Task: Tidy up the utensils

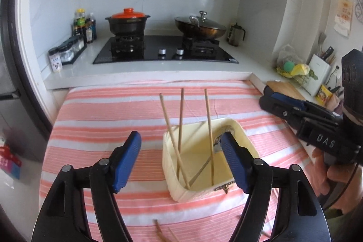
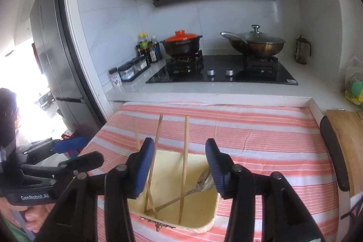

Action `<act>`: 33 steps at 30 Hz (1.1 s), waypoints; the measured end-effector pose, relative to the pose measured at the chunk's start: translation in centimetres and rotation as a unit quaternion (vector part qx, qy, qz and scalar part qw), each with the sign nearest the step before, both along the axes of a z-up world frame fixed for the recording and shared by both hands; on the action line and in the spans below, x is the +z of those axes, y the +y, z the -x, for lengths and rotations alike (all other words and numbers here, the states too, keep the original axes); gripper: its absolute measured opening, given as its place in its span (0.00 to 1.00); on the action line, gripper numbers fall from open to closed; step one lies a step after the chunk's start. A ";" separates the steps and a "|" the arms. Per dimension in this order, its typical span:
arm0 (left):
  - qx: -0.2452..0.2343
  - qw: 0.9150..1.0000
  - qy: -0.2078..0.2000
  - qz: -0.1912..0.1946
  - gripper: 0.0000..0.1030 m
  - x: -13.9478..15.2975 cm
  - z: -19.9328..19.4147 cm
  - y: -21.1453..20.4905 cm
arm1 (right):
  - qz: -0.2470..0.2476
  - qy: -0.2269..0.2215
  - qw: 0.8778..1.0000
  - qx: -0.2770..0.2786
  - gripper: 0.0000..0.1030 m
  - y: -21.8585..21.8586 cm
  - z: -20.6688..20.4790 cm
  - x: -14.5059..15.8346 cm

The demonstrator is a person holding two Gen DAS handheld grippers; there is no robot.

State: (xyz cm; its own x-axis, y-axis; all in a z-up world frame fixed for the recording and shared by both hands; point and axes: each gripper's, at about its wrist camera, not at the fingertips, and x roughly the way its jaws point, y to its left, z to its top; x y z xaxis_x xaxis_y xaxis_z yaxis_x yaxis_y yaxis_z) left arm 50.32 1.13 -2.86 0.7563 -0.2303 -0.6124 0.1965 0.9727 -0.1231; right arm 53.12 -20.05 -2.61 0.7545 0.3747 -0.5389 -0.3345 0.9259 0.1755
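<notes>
Wooden chopsticks (image 1: 180, 128) lean upright with a metal spoon (image 2: 202, 183) inside a cream rectangular plastic box (image 1: 240, 135) on the pink-and-white striped cloth (image 1: 109, 119). Beyond it, a white counter (image 1: 145, 72) carries a black gas hob (image 1: 165, 53). Both the left gripper (image 1: 181, 162) and right gripper (image 2: 179, 170) gape wide, holding nothing.

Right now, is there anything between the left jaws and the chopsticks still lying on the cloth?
Nothing visible blocks them. The loose chopsticks lie on the striped cloth, just below the open left gripper. The cream box stands farther ahead, not between.
</notes>
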 end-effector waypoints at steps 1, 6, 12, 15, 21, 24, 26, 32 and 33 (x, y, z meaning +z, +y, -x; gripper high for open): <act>-0.002 1.000 -0.001 -0.007 0.78 0.4 1.1 0.6 | 0.000 -0.006 1.000 -0.002 0.47 -0.5 0.9 0.6; -0.012 0.998 0.007 -0.062 0.92 0.0 9.0 3.1 | 0.043 -0.037 0.998 0.000 0.52 -3.3 8.5 2.5; 0.011 0.997 0.057 -0.057 0.93 -5.7 18.9 5.1 | 0.094 -0.047 0.994 -0.030 0.55 -7.6 19.4 0.6; 0.037 0.996 0.068 -0.040 0.93 -9.3 23.3 5.2 | 0.095 -0.052 0.992 -0.062 0.55 -9.6 25.0 -1.8; 0.073 0.992 0.106 0.015 0.92 -15.3 28.8 4.5 | 0.074 -0.012 0.978 -0.193 0.55 -12.3 34.5 -10.6; 0.069 0.992 0.106 0.006 0.92 -16.0 29.6 3.7 | 0.053 0.026 0.976 -0.210 0.55 -13.0 37.4 -13.8; 0.067 0.992 0.109 -0.006 0.92 -16.3 29.3 3.3 | 0.075 0.031 0.975 -0.205 0.55 -13.0 38.3 -14.7; 0.077 0.991 0.105 0.005 0.92 -16.6 28.0 2.9 | 0.068 0.025 0.974 -0.216 0.55 -13.7 38.5 -14.6; 0.078 0.991 0.106 0.005 0.92 -16.7 27.7 2.8 | 0.061 0.024 0.974 -0.215 0.55 -13.6 38.3 -14.4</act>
